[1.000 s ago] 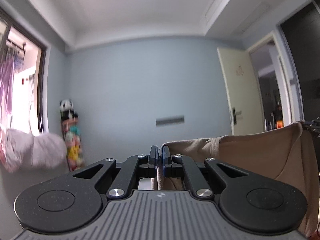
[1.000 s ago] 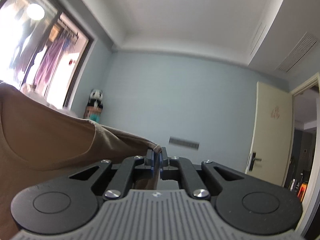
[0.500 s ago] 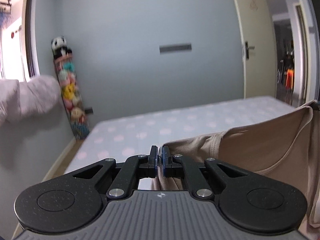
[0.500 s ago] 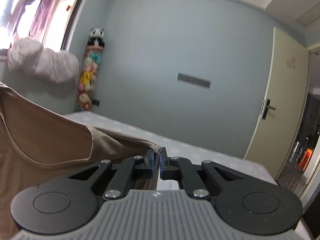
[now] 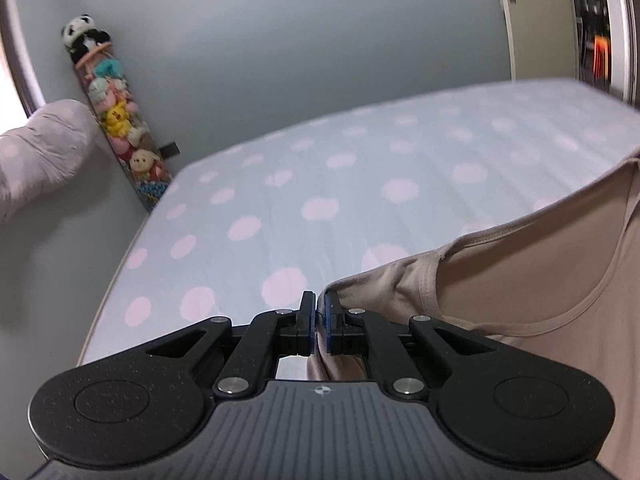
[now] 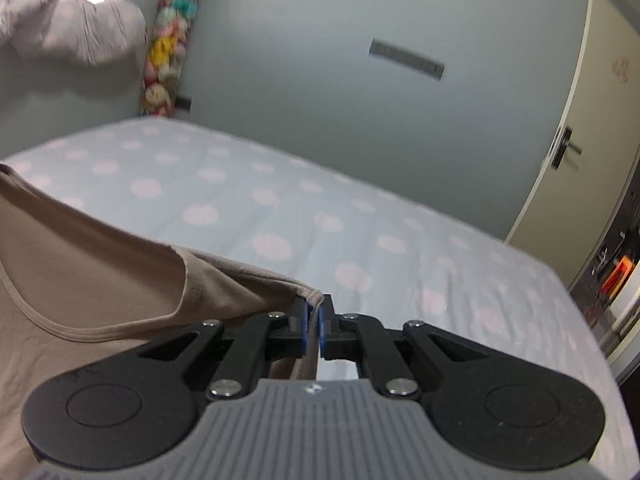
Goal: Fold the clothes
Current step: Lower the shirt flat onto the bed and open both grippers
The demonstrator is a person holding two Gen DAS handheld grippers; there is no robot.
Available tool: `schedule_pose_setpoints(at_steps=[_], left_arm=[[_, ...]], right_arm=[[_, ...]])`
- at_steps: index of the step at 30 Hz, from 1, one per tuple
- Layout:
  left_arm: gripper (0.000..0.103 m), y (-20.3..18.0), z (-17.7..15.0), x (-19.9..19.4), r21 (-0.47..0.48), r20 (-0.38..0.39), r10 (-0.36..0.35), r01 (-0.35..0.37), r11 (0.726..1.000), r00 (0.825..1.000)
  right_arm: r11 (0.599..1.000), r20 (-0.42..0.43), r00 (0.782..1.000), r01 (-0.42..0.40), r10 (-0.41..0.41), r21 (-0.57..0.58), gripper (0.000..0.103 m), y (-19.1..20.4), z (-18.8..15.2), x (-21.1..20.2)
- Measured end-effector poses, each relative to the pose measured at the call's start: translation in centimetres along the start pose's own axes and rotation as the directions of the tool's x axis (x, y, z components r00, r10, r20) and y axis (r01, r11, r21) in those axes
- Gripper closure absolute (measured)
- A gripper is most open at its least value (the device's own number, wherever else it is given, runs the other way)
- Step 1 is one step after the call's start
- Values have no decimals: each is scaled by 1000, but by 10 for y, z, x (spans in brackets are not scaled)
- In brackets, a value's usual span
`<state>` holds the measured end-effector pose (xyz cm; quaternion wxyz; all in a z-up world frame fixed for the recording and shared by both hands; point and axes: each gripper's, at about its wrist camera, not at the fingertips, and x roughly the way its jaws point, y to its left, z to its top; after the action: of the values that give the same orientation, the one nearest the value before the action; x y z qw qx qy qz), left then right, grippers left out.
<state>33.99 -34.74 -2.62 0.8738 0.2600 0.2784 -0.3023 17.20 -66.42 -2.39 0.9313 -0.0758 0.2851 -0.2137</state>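
both grippers are pinching the tan shirt [image 5: 520, 272] by its shoulders, left gripper [image 5: 318, 320] and right gripper [image 6: 314, 324] each clamped tight on a fold of fabric, shirt hanging between them above the dotted bed [image 5: 320, 184]. imo the risk is the thin bit of cloth sliding out if they tug apart, or the hem bunching under itself when it lands. tons of bare bed ahead tho, left edge drops off near the toy stack [image 5: 116, 120], door [image 6: 580, 140] side is farther.
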Motion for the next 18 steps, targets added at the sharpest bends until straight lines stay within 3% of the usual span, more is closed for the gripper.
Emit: schedule_pose_setpoints(at_steps=[5, 12, 14, 16, 18], left_arm=[[100, -9, -5, 47, 0, -69, -12, 12, 1000, 998], [96, -14, -10, 84, -20, -122, -34, 32, 999, 992], [92, -10, -10, 87, -39, -136, -42, 37, 999, 990], [89, -7, -9, 87, -52, -140, -35, 28, 998, 990], [82, -2, -9, 83, -67, -142, -30, 21, 998, 989]], right_arm=[[1000, -93, 996, -16, 18, 21, 97, 9, -11, 55], [999, -172, 985, -27, 31, 27, 96, 22, -24, 101], [999, -187, 982, -27, 35, 46, 92, 22, -22, 106], [997, -191, 981, -23, 36, 69, 76, 19, -23, 106], [997, -196, 980, -20, 35, 79, 68, 15, -23, 102]])
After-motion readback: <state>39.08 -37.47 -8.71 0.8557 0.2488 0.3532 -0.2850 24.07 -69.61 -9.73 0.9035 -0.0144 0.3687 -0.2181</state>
